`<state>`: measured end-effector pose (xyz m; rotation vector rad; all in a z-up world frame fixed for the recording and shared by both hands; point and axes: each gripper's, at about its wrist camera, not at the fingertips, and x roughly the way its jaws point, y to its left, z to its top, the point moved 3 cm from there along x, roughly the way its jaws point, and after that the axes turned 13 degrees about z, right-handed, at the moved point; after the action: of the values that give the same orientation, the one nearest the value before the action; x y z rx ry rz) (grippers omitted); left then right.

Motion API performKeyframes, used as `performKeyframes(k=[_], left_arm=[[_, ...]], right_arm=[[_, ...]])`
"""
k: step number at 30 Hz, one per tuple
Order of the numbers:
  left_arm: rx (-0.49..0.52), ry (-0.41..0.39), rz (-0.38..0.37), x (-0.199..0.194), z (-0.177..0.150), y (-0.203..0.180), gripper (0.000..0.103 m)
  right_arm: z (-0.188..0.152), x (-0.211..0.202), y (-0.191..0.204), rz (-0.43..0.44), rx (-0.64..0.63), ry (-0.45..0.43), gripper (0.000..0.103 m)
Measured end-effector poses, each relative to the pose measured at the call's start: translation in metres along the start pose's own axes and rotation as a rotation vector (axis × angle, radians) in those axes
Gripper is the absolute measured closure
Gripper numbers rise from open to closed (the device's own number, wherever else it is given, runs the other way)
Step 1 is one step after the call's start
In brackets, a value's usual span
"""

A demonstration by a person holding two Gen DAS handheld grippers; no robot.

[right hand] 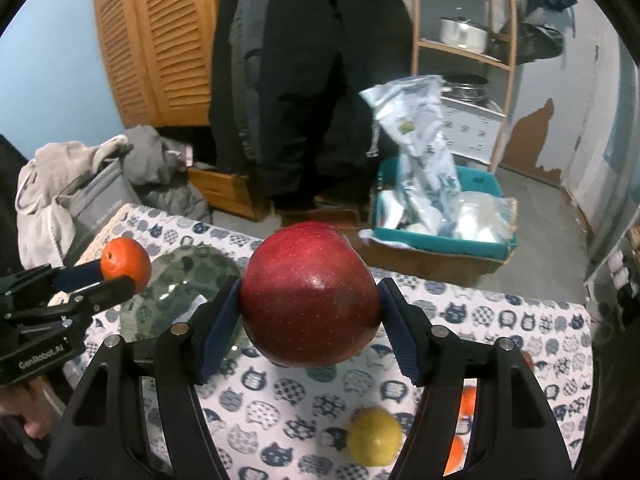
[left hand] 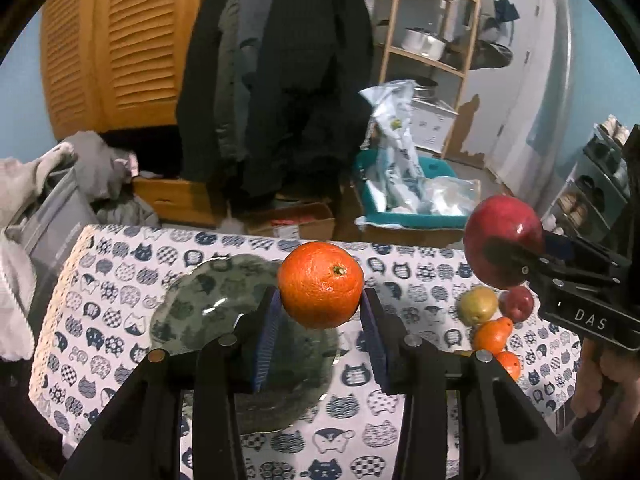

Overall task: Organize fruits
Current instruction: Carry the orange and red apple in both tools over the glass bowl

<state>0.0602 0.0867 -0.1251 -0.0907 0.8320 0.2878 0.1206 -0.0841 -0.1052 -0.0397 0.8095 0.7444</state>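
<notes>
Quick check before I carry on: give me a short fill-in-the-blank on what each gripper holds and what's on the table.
1. The left gripper is shut on an ____.
2. The right gripper holds a red ____.
3. The glass plate has ____ fruit on it.
4. The tablecloth is printed with ____ faces.

Missing words: orange; apple; no; cat

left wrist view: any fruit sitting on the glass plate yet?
No. The glass plate is bare; the orange is clamped in the left gripper above it, and the other fruit lies on the cloth to the right.
</notes>
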Motion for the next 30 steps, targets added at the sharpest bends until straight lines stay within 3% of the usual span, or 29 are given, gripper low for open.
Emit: performKeyframes(k=[12,30], left_arm=[[-0.077,0.057,0.079,0.029,-0.009,0.055,0.062],[-0.152,0.274,0.154,0.114,-0.054,0.104,0.062]], right_arm=[[0.007,0.065,0.047,0.085,-0.035,0.072,0.034],[-0.018,0.165,0.079,0.176,-0.021,0.252,0.034]])
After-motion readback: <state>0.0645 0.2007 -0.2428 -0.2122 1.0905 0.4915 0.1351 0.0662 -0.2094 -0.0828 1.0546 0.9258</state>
